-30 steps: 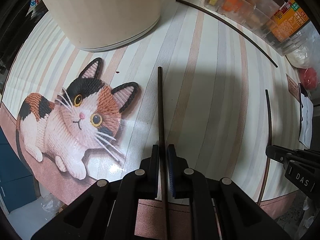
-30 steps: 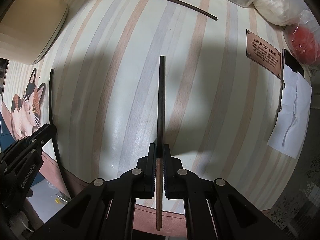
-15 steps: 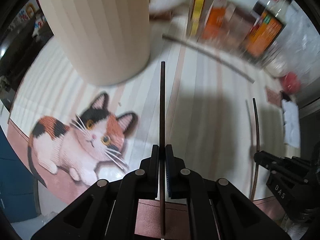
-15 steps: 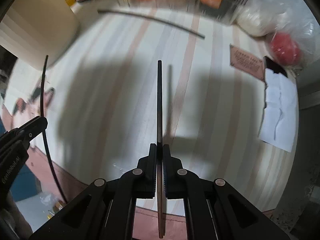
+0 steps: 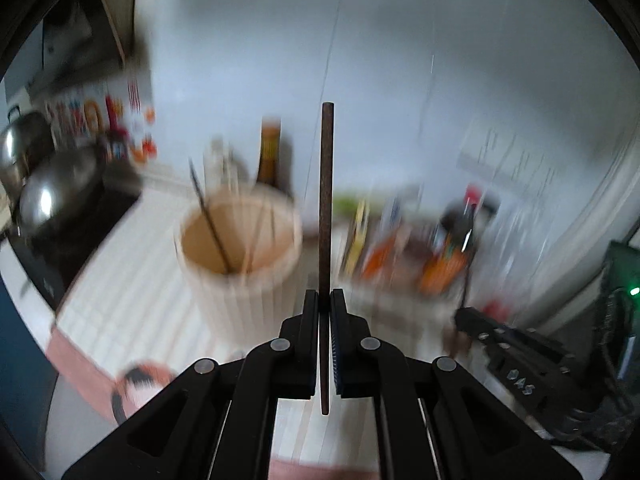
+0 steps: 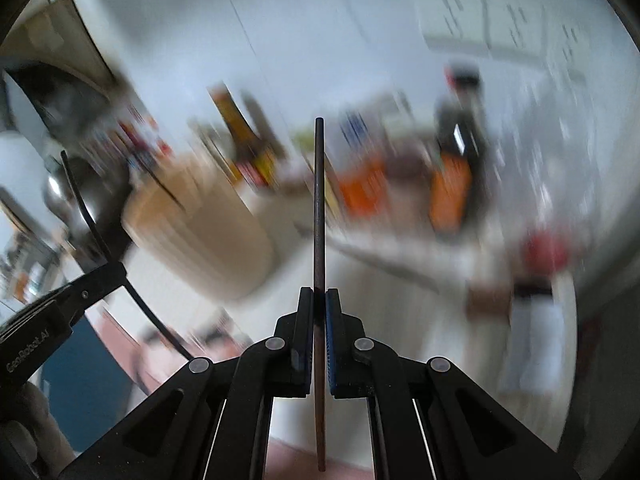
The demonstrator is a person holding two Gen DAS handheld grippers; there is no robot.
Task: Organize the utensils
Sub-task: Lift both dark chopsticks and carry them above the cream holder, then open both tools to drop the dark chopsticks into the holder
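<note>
My left gripper [image 5: 325,300] is shut on a dark brown chopstick [image 5: 326,200] that points up and away, raised above the table. A cream ribbed holder [image 5: 236,264] stands left of it with several chopsticks inside. My right gripper [image 6: 319,298] is shut on a second dark chopstick [image 6: 319,208], also raised. The holder shows blurred in the right wrist view [image 6: 200,240]. The left gripper with its chopstick [image 6: 86,208] shows at that view's left edge. The right gripper [image 5: 516,364] shows at lower right of the left wrist view.
Bottles and packets [image 5: 400,248] stand in a clear bin behind the holder. Metal pots [image 5: 52,196] sit on a dark stove at the far left. A third dark chopstick [image 6: 384,258] lies on the striped tablecloth [image 5: 132,292]. A red bag [image 6: 546,250] sits right.
Both grippers have lifted their chopsticks off the table and tilted upward, so the views now face the wall and the holder's open top. The left gripper closed on its chopstick.
</note>
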